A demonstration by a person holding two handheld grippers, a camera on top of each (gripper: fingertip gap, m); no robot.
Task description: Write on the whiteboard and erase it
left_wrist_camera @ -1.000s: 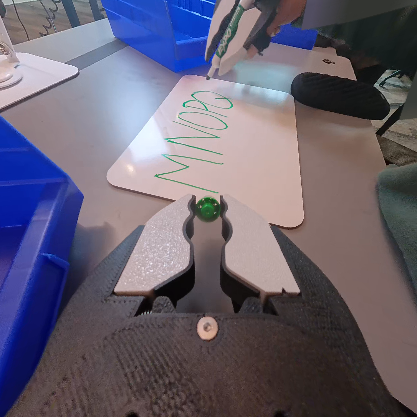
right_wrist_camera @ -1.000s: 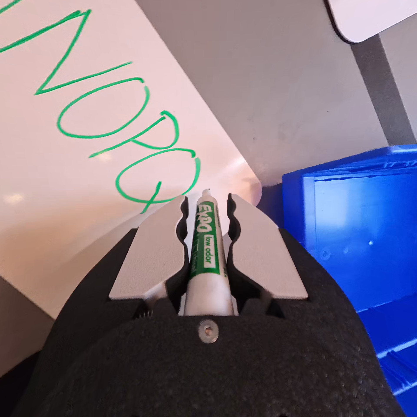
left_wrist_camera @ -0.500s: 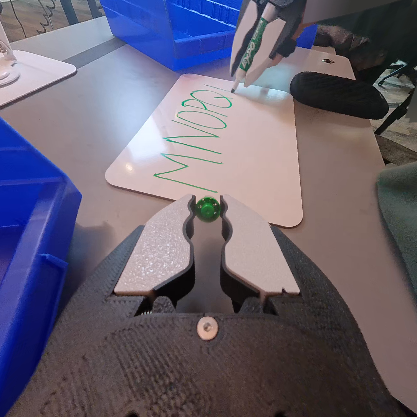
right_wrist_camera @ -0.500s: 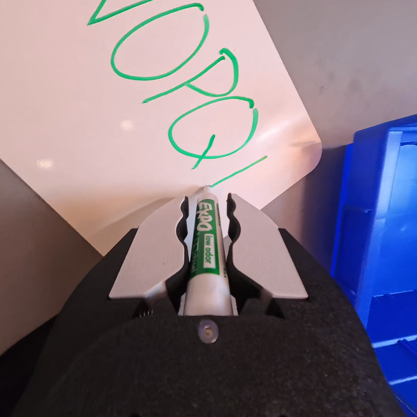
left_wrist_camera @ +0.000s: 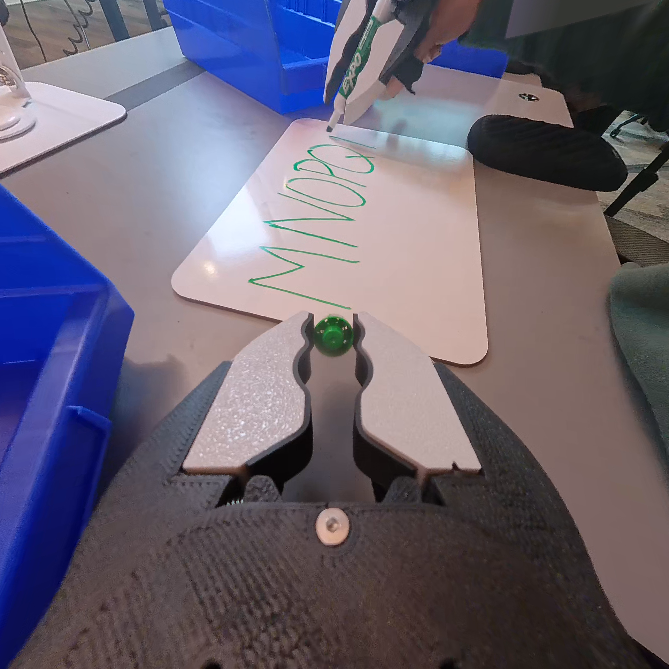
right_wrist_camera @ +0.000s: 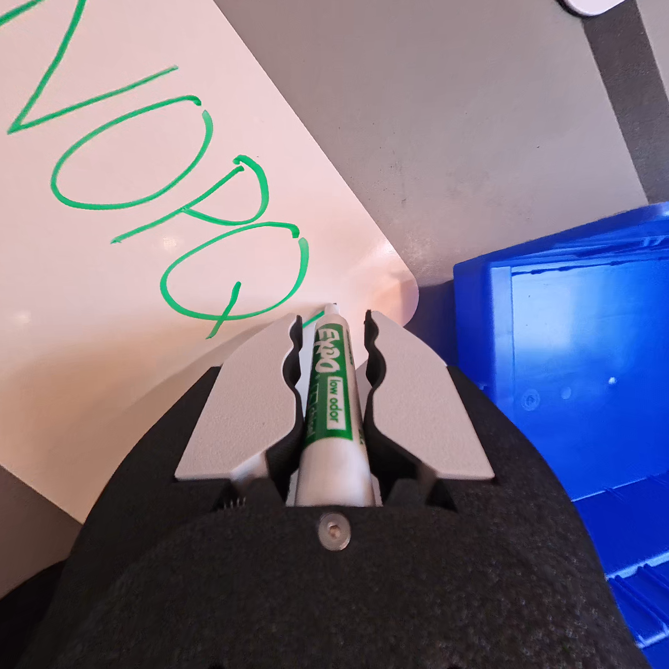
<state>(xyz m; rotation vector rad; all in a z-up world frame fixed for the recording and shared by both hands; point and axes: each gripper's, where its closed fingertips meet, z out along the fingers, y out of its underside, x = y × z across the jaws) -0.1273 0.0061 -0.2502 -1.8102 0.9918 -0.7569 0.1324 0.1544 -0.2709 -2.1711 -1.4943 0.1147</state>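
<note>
The whiteboard (left_wrist_camera: 398, 253) lies on the table (left_wrist_camera: 144, 181) between two bins (left_wrist_camera: 54, 325).

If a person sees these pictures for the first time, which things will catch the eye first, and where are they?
The eye goes first to the green handwriting that runs along the white whiteboard lying flat on the grey table. At the board's far corner, the right gripper holds a green marker with its tip at the surface. Close in front, the left gripper pinches a small green marker cap, with bright blue bins at the sides.
</note>
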